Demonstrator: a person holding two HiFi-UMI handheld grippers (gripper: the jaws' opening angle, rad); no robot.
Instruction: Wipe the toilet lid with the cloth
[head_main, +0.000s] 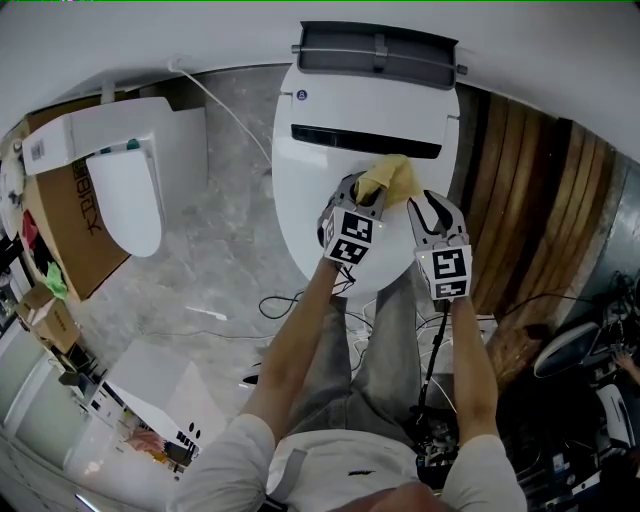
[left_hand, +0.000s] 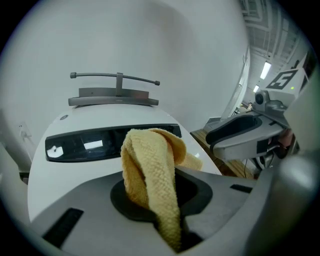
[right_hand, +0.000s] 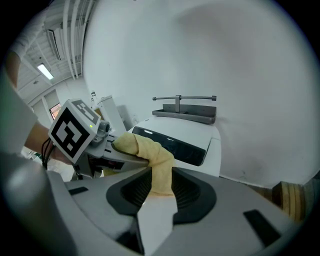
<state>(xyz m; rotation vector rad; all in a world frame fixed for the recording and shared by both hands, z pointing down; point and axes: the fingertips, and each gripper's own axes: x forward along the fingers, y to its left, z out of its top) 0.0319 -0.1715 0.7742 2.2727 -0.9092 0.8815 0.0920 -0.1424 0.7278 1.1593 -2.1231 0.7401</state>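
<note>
The white toilet lid (head_main: 320, 180) lies shut, with a dark panel across its back. A yellow cloth (head_main: 388, 176) is bunched over the lid's middle. My left gripper (head_main: 366, 192) is shut on the cloth (left_hand: 150, 165), which rises in a fold out of its jaws (left_hand: 167, 225). My right gripper (head_main: 433, 206) hovers just to the right, open. In the right gripper view one end of the cloth (right_hand: 156, 165) hangs from the left gripper down between the spread right jaws (right_hand: 157, 202), and white lid (right_hand: 200, 132) shows through the gap.
A grey rack (head_main: 378, 50) sits behind the toilet against the wall. A second toilet seat (head_main: 125, 190) rests on a cardboard box (head_main: 70, 240) at the left. Wooden planks (head_main: 530, 200) stand to the right. Cables (head_main: 290, 300) trail over the floor by my legs.
</note>
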